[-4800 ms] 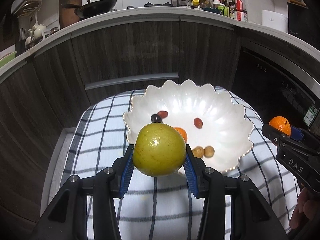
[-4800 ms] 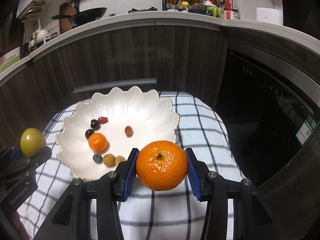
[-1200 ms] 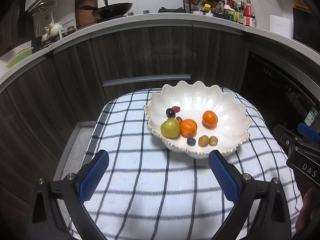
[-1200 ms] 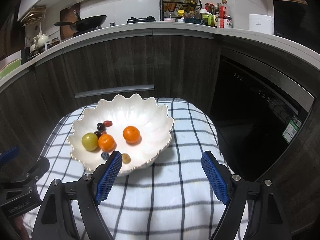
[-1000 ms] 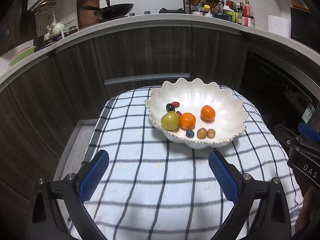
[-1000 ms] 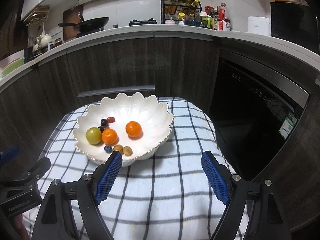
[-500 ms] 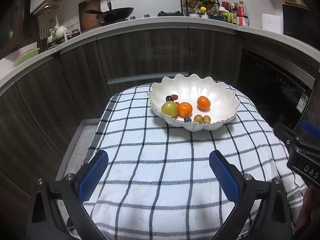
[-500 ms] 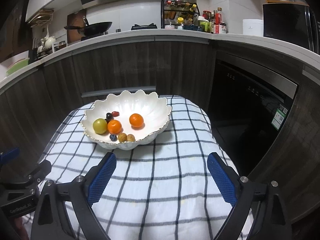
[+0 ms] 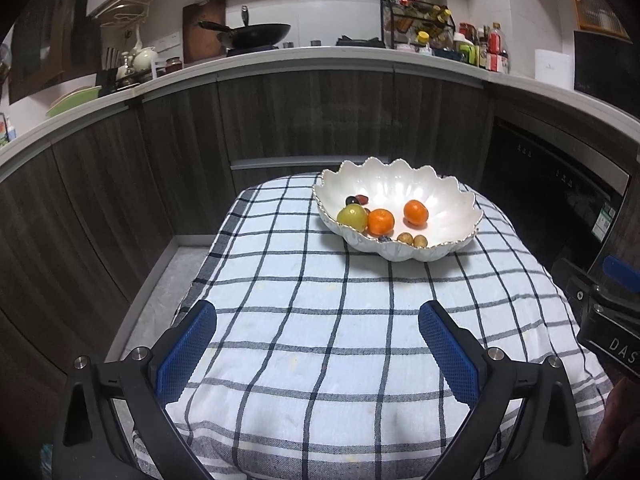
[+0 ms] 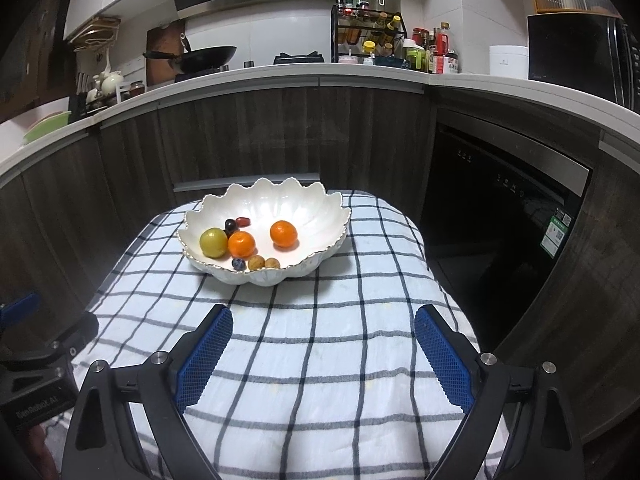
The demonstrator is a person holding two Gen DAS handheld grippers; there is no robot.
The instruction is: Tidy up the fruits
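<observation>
A white scalloped bowl (image 9: 440, 196) stands at the far end of the checked tablecloth; it also shows in the right wrist view (image 10: 312, 208). In it lie a yellow-green fruit (image 9: 352, 216), two oranges (image 9: 381, 221) (image 9: 415, 212), dark grapes (image 9: 352, 200) and small brown fruits (image 9: 412, 239). The same fruits show in the right wrist view: green fruit (image 10: 213, 242), oranges (image 10: 241, 244) (image 10: 283, 234). My left gripper (image 9: 318, 350) is open and empty, well back from the bowl. My right gripper (image 10: 324, 350) is open and empty too.
The checked tablecloth (image 9: 320, 320) covers a small table. Dark wood cabinets (image 9: 280, 120) curve behind it, with a dishwasher (image 10: 500, 216) on the right. The counter holds a wok (image 9: 256, 34) and a spice rack (image 10: 368, 36). The floor (image 9: 160, 280) drops off left.
Both grippers let go of the green fruit and the orange into the bowl, opened wide and drew back and up away from the bowl.
</observation>
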